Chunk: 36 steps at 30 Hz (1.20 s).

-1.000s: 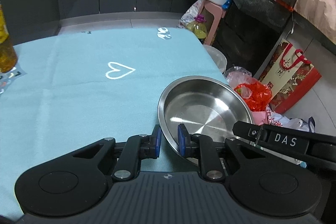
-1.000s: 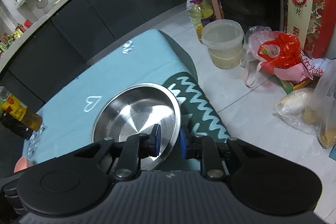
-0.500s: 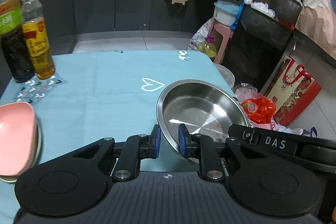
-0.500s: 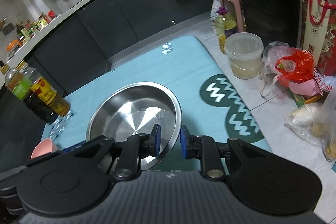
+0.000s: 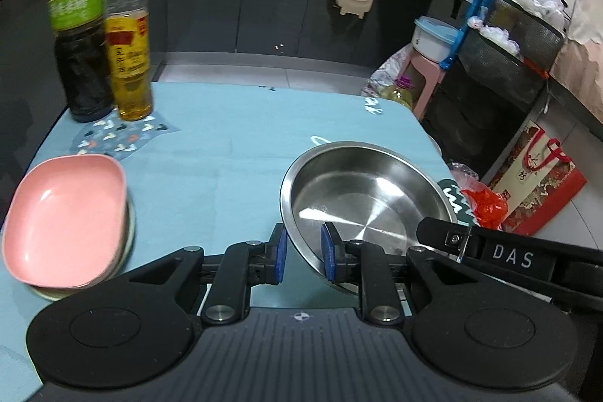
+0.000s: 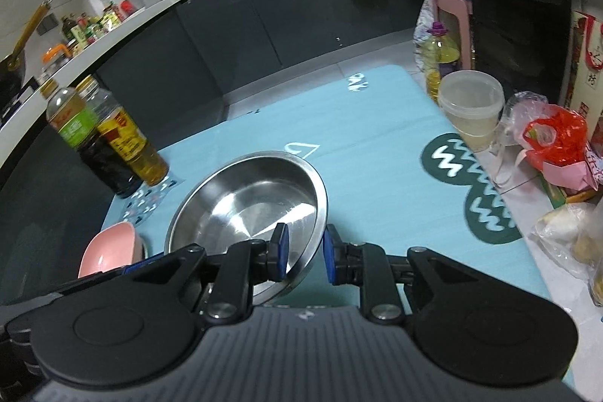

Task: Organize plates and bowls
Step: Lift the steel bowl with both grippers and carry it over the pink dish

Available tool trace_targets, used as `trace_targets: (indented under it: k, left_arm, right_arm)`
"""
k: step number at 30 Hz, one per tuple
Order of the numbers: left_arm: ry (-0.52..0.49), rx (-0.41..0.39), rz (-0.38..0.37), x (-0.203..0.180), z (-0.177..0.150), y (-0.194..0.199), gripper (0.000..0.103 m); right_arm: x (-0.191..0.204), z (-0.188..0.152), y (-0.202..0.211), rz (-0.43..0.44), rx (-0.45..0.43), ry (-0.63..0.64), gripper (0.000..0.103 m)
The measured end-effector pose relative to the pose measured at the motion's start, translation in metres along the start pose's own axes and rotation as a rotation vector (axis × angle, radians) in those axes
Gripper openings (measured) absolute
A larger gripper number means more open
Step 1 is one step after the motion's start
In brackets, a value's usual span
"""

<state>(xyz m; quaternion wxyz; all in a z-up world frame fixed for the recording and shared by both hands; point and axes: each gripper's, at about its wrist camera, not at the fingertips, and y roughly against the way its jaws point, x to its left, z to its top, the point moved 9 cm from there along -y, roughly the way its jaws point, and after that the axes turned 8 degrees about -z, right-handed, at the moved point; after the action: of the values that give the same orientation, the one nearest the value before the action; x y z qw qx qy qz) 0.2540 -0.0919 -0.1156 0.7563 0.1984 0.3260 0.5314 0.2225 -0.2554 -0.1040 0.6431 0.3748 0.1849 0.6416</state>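
Both grippers have carried the steel bowl (image 5: 361, 198) leftward. Pink bowls (image 5: 68, 210) wait stacked at the table's (image 5: 226, 153) left; left gripper (image 5: 303, 251) and right gripper (image 6: 303, 251) each clench opposite rims, keeping it level above the table, likely for stacking.

Ahead of the left gripper (image 5: 301, 253) lies bare table (image 5: 233, 138) — two bottles (image 5: 101, 40) block far-left, the pink plate (image 5: 68, 210) stack close left, steel bowl (image 5: 361, 198) right.
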Motion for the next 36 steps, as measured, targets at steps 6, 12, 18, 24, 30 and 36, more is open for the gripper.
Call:
trace_targets:
  k: [6,12,18,24,30,36]
  left_arm:
    - [0.026,-0.02,0.013,0.02,0.002,0.012,0.018]
    - [0.035,-0.022,0.025,0.033,0.0,0.017,0.018]
    - [0.047,-0.026,0.044,0.05,-0.001,0.024,0.018]
    - [0.064,-0.042,0.066,0.074,-0.001,0.034,0.019]
    - [0.095,-0.052,0.084,0.1,0.0,0.042,0.019]
    - [0.118,-0.065,0.105,0.125,0.0,0.05,0.019]
  right_arm:
    - [0.023,-0.009,0.0,0.011,0.01,0.033,0.02]
    - [0.038,-0.014,-0.001,0.006,0.017,0.055,0.02]
    - [0.056,-0.017,-0.001,0.003,0.014,0.087,0.02]
    - [0.079,-0.021,-0.005,0.01,0.025,0.119,0.02]
    - [0.105,-0.024,-0.009,0.022,0.034,0.157,0.02]
    - [0.129,-0.029,-0.015,0.031,0.047,0.188,0.02]
